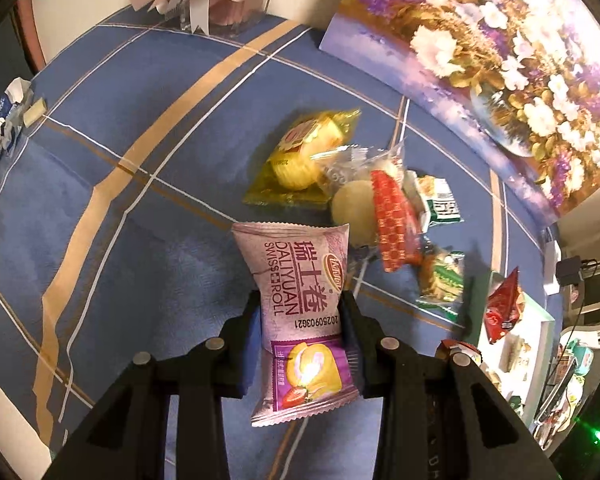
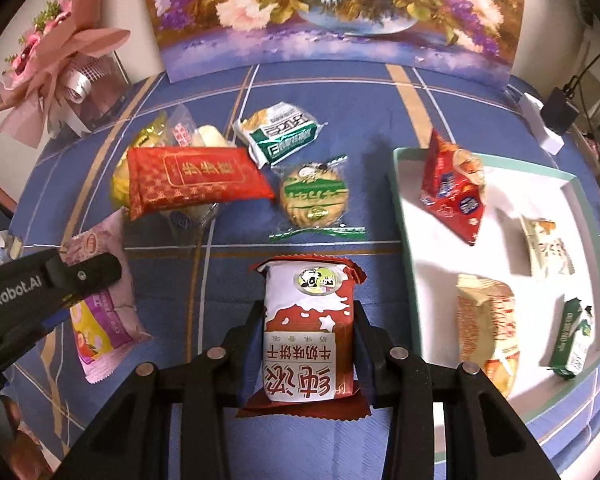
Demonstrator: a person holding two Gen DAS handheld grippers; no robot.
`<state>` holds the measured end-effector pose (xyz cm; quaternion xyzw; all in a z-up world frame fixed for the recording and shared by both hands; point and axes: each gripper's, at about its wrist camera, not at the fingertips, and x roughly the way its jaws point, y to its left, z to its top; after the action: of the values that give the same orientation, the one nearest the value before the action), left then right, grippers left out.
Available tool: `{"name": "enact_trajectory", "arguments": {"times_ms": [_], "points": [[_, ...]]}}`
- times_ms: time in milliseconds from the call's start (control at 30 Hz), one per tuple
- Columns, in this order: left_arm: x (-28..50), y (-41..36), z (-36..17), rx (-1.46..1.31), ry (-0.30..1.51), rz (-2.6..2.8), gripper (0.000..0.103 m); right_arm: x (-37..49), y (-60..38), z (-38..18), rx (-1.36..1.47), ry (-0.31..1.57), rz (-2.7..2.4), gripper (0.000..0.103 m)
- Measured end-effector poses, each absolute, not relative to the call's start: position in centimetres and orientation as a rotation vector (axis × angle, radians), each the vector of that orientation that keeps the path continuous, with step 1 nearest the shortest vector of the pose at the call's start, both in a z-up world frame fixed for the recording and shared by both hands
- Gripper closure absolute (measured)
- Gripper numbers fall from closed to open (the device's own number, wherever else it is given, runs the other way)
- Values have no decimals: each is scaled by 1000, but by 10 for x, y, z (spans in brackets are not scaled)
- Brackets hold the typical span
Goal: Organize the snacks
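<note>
My left gripper (image 1: 300,304) is shut on a pink Swiss roll pack (image 1: 296,280) and holds it above the blue tablecloth; this pack also shows in the right wrist view (image 2: 100,304). My right gripper (image 2: 310,312) is shut on a red and white milk biscuit pack (image 2: 310,332), left of the white tray (image 2: 408,240). Loose snacks lie beyond: a red pack (image 2: 196,180), a yellow pack (image 1: 300,160), a green and white pack (image 2: 284,136) and a round biscuit pack (image 2: 314,196).
The tray holds several snacks, among them a red triangular bag (image 2: 452,192) and a cream pack (image 2: 488,328). A flower painting (image 2: 332,16) stands at the back. A pink bouquet (image 2: 60,64) sits at the back left. Cables and a charger (image 2: 556,108) lie at the far right.
</note>
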<state>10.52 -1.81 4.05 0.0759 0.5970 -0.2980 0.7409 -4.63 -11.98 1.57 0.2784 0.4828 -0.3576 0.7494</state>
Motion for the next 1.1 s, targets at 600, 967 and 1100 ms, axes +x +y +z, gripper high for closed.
{"name": "enact_trajectory", "arguments": {"times_ms": [600, 967, 1100], "points": [[73, -33, 76, 138, 1233, -707, 64, -84, -122, 59, 590, 1008, -843, 61], [45, -51, 88, 170, 1201, -761, 64, -114, -142, 76, 644, 978, -899, 61], [22, -66, 87, 217, 1192, -805, 64, -129, -155, 72, 668, 989, -928, 61]]}}
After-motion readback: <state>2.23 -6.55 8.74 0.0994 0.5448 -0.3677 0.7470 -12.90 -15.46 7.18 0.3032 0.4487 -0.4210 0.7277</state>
